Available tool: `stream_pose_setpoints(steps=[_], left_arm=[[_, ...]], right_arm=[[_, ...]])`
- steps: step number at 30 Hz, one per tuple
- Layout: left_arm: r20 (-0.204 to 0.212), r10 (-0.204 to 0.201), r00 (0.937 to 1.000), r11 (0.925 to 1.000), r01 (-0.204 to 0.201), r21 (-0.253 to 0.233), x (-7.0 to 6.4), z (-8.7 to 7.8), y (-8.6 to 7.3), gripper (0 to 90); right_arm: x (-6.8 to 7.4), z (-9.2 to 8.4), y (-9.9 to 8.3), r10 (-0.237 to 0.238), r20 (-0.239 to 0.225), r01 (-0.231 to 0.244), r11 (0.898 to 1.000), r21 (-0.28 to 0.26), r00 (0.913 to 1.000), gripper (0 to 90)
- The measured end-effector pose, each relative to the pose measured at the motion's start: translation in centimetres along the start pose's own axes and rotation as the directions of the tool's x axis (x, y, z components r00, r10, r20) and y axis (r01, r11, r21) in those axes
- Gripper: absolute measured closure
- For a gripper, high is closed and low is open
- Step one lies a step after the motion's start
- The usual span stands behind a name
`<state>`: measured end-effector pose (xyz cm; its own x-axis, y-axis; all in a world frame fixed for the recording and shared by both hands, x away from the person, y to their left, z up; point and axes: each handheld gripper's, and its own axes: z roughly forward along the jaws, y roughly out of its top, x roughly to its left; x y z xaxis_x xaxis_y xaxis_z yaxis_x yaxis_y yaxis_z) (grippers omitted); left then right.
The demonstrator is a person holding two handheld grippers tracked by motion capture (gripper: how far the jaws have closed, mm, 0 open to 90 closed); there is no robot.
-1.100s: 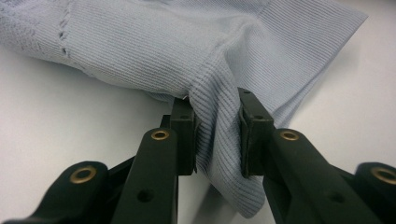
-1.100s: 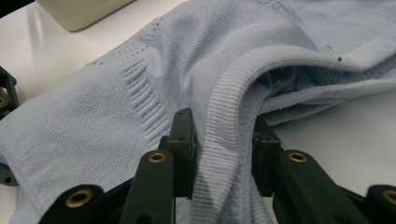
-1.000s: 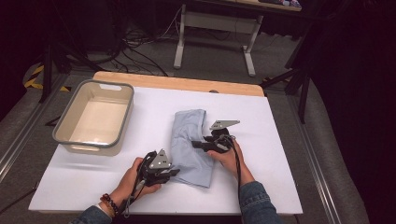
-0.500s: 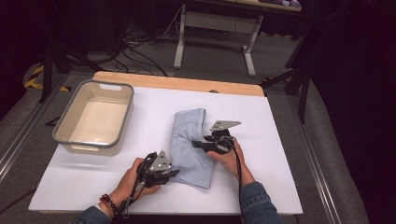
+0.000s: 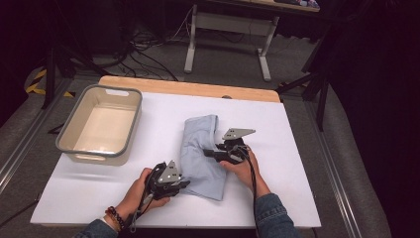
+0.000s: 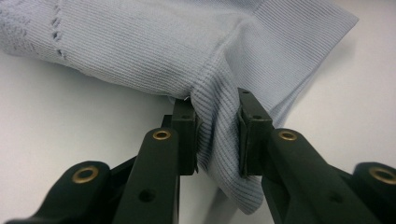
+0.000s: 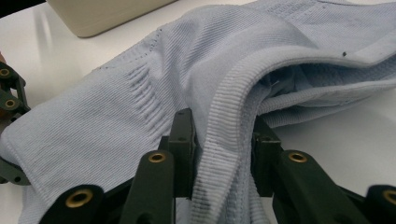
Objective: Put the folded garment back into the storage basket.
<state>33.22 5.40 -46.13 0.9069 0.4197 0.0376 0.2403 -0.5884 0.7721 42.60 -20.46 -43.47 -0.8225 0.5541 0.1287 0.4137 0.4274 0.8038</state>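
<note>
Pale-blue ribbed knit garment (image 5: 200, 153) lies folded on the white table top (image 5: 287, 148), between the two grippers, its long axis running away from the person, the ribbed neckline end farthest off. Left gripper (image 6: 217, 135) pinches a bunched near corner of it; right gripper (image 7: 223, 149) pinches the thick ribbed band on its other side. Both sets of jaws press on cloth. To do the fold well, I judge both hands should lift together, keeping the fabric evenly taut so neither pinch slips. Beyond the left gripper, well apart, stands the grey-rimmed beige plastic tub (image 5: 74, 130).
</note>
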Motion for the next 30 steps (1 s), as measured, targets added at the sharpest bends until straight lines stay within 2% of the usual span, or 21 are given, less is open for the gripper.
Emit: stream_pose_setpoints(steps=[30], left_arm=[[-0.020, 0.029, 0.9994, 0.9988, -0.030, -0.038, 0.0, -0.9, 0.2, 74.1]], right_arm=[[1.0, -1.3, 0.8, -0.035, 0.029, 0.037, 0.998, -0.051, 0.9990, 68.9]])
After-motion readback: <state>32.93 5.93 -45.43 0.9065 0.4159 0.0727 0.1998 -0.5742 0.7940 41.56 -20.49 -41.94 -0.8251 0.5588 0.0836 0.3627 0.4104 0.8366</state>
